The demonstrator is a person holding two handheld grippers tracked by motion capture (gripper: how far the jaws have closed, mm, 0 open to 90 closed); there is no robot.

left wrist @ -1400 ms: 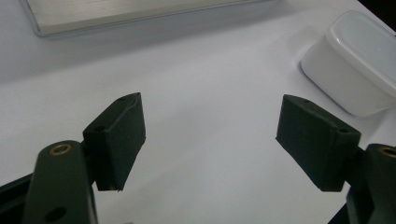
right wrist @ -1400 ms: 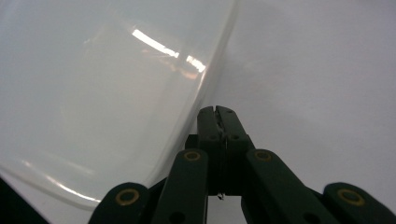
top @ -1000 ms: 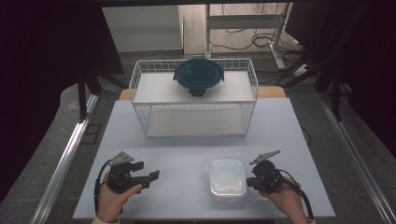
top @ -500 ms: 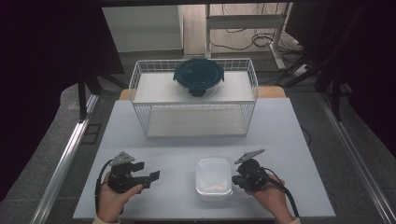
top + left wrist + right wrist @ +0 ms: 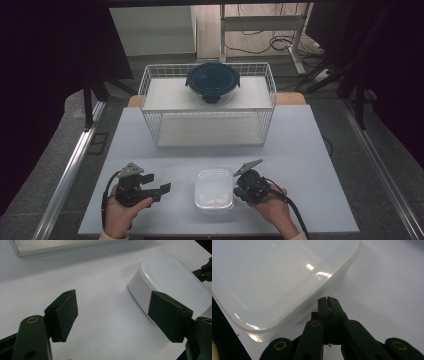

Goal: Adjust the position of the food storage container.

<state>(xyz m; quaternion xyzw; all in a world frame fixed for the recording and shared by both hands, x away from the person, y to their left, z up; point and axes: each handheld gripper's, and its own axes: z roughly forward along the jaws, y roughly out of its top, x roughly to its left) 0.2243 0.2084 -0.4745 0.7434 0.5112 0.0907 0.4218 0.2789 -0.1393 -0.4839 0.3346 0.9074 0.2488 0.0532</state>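
The white, see-through plastic box with rounded corners (image 5: 214, 190) sits upside down on the white table (image 5: 300, 150), touching the tips of the right gripper (image 5: 239, 186), whose jaws are pressed together with nothing between them. It looks like a push toward the left gripper (image 5: 161, 189), which waits just beside the box with jaws wide apart. Next, I think, those open jaws must close on the box.

Translucent white container (image 5: 214, 189), dark teal lid (image 5: 212, 81), white wire basket (image 5: 150, 80)
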